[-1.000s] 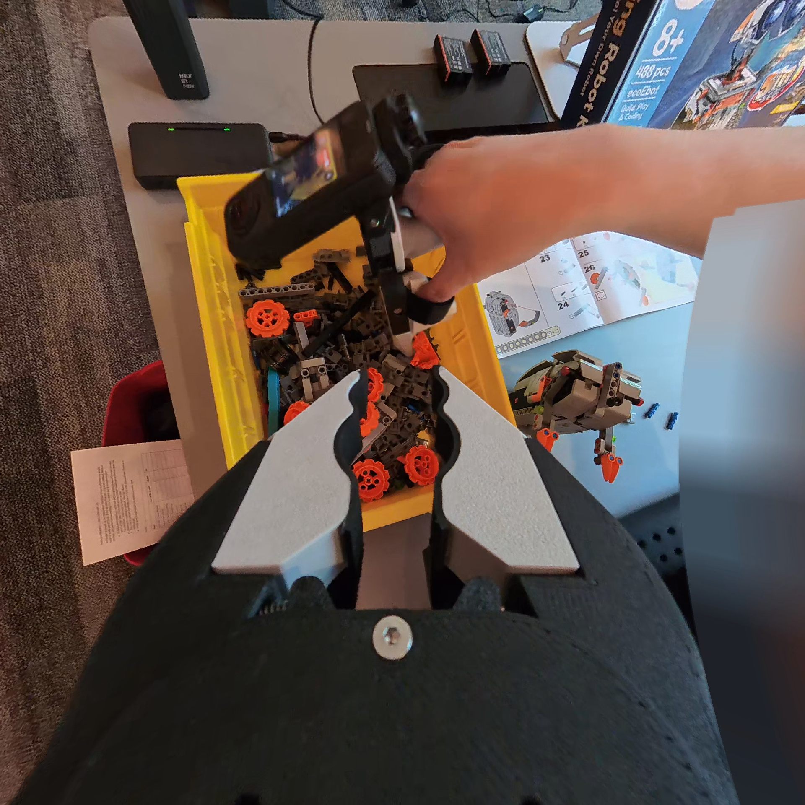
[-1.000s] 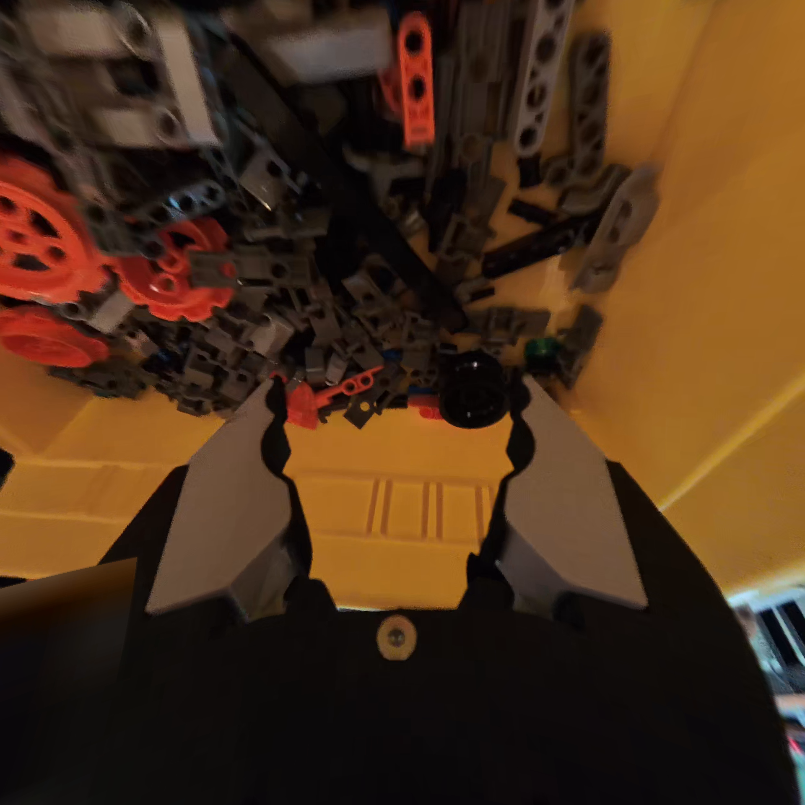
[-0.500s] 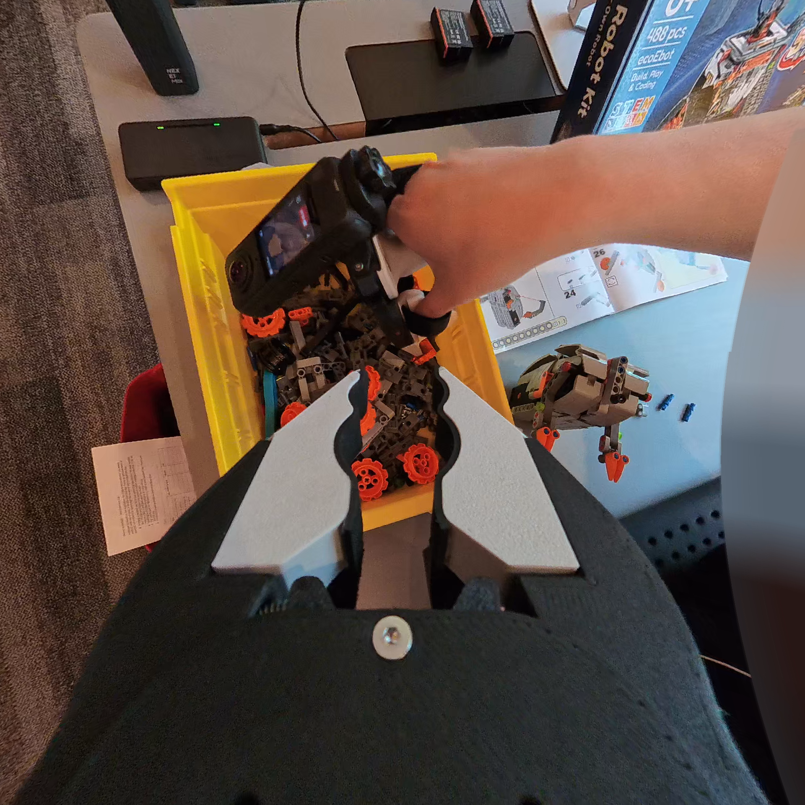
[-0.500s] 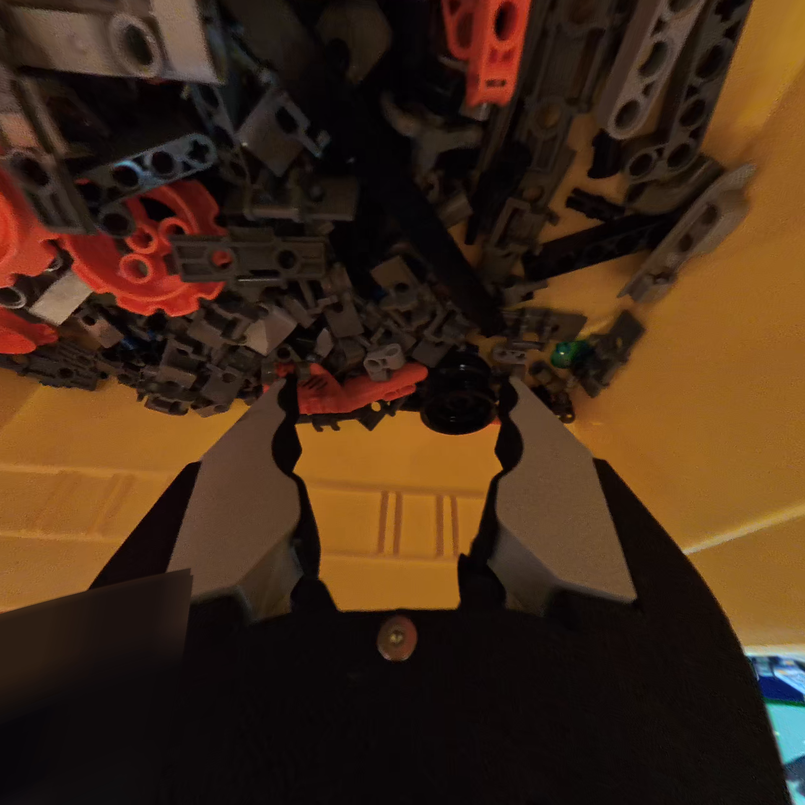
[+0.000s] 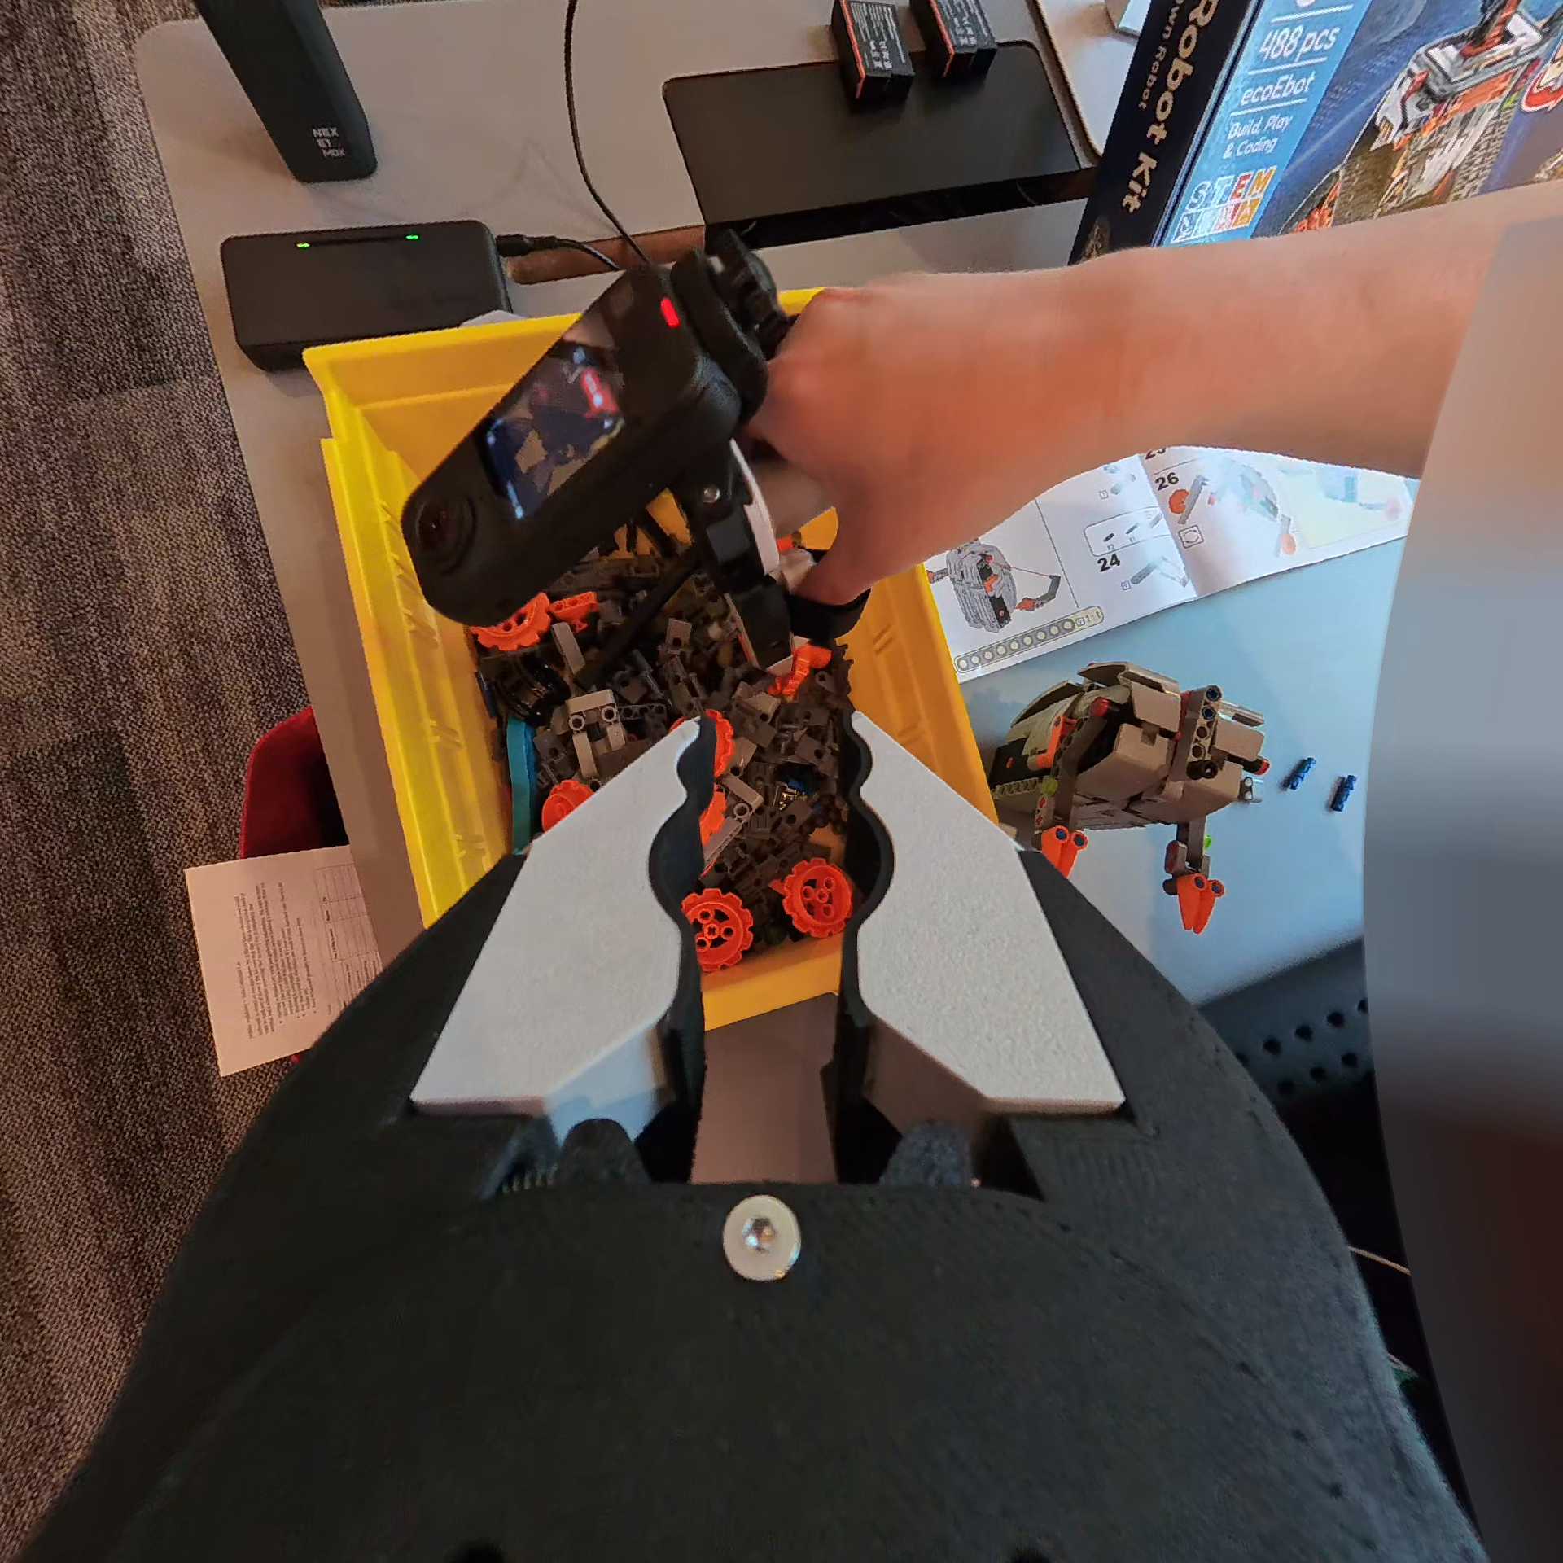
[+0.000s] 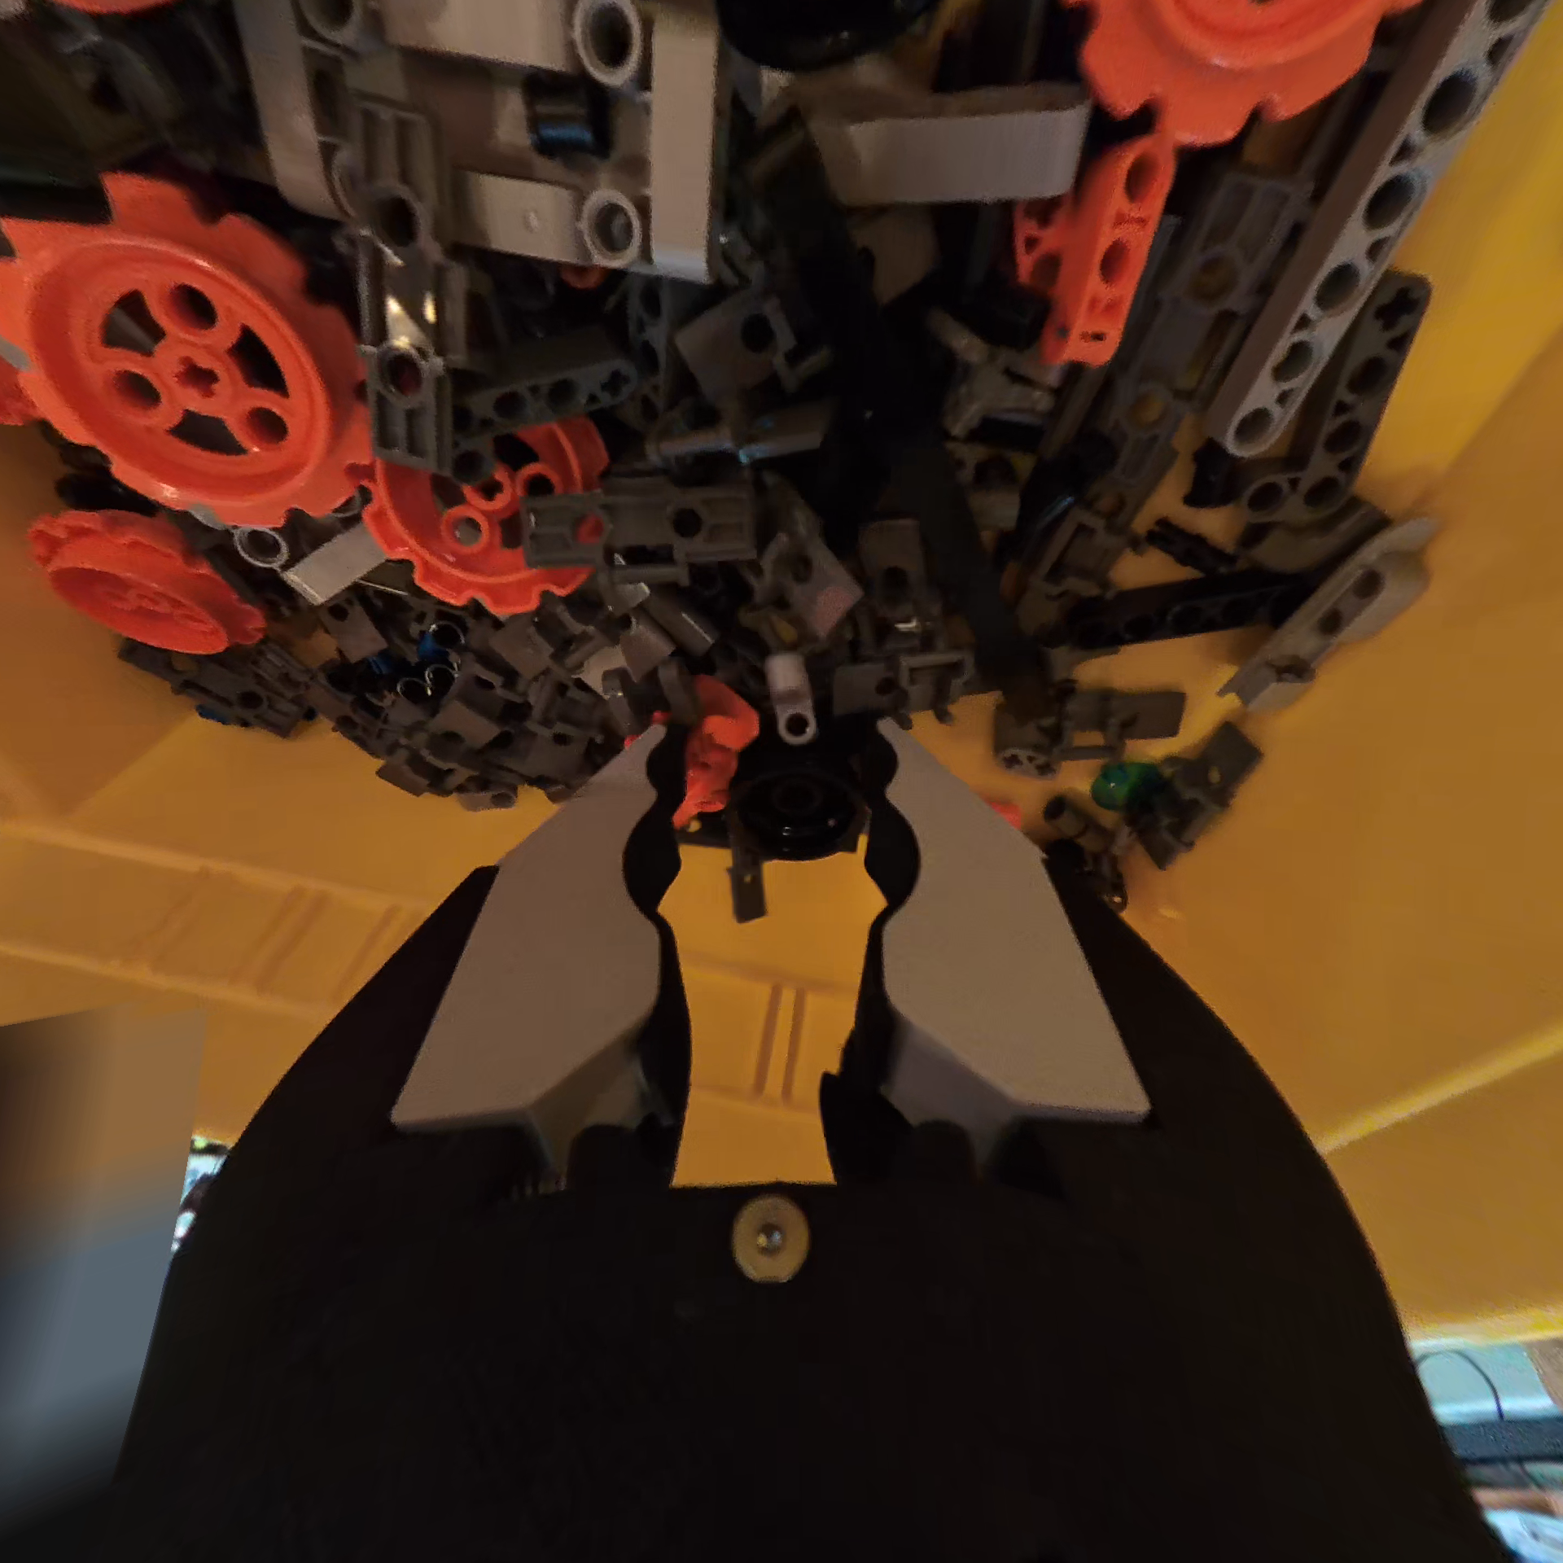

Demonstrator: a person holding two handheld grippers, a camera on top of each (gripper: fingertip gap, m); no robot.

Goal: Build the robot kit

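A yellow bin (image 5: 397, 643) holds a heap of grey, black and orange building parts. My left gripper (image 5: 774, 727) hovers above the bin's near end, jaws a little apart and empty, over orange gear wheels (image 5: 717, 929). A hand (image 5: 913, 423) holds my right gripper (image 5: 765, 643), which reaches down into the heap. In the right wrist view my right gripper (image 6: 770, 744) has closed around a small black wheel (image 6: 795, 803) with an orange piece (image 6: 710, 753) pressed beside it, at the bin's yellow floor (image 6: 1269, 930).
A partly built grey and orange model (image 5: 1133, 761) stands right of the bin, with blue pins (image 5: 1319, 782), an instruction booklet (image 5: 1142, 533) and the kit box (image 5: 1353, 110). A black device (image 5: 364, 287) sits behind the bin. A red container (image 5: 287, 786) and paper (image 5: 279, 947) lie left. The left gripper's tips are roughly 20 cm from the right gripper's. The black device (image 5: 364, 287) is closer to my right gripper, around 25 cm from its tips; the left tips are 35 cm off.
My right gripper pushed deeper into the heap and its jaws narrowed from wide open onto the black wheel and orange piece. My left gripper stayed nearly still, jaws unchanged.
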